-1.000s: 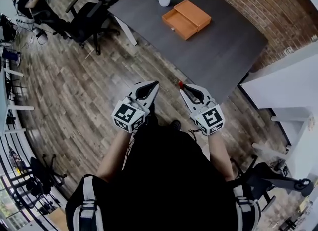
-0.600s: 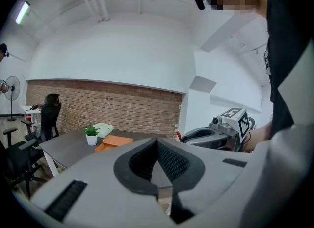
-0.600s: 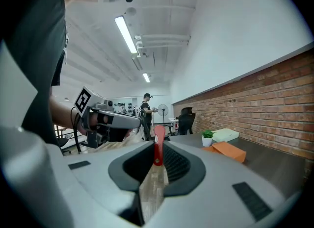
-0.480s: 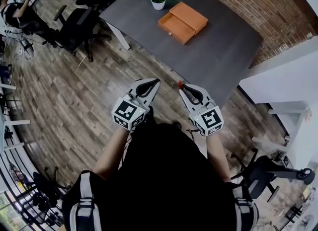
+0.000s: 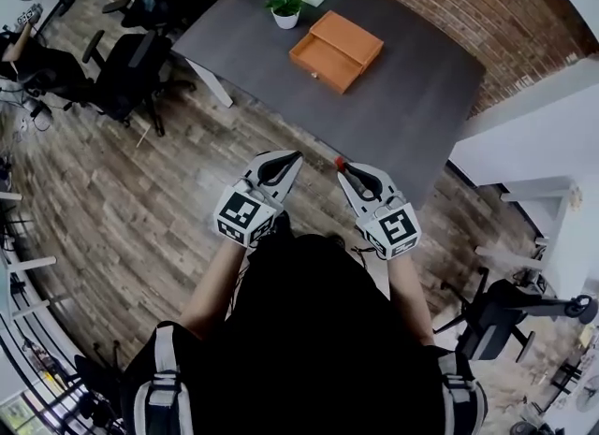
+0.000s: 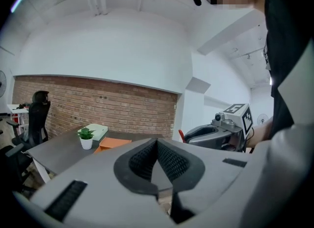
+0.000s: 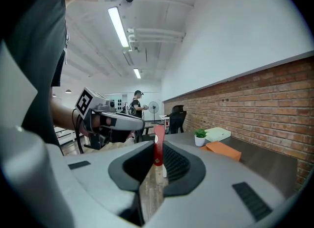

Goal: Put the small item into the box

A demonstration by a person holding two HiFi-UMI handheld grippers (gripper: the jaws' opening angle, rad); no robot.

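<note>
Right gripper view has the item [image 7: 158, 143], a flat, glossy red strip with a rounded top, pinched upright between the ribbed black pads of the right gripper [image 7: 158, 157]. Beside it, the left gripper [image 6: 157, 148] is clenched on nothing, its pads meeting at the tips. Both hang over the plank floor [image 5: 140, 190], near the table's edge. Well apart from the item, the box [image 5: 337, 50], orange and shallow, lies open on the matte grey table [image 5: 412, 106], next to a potted plant [image 5: 285, 5]. Since a second ago the table and box have slid leftward in the head view, and the seated person at upper left has nearly gone from frame. Both grips look unchanged.
</note>
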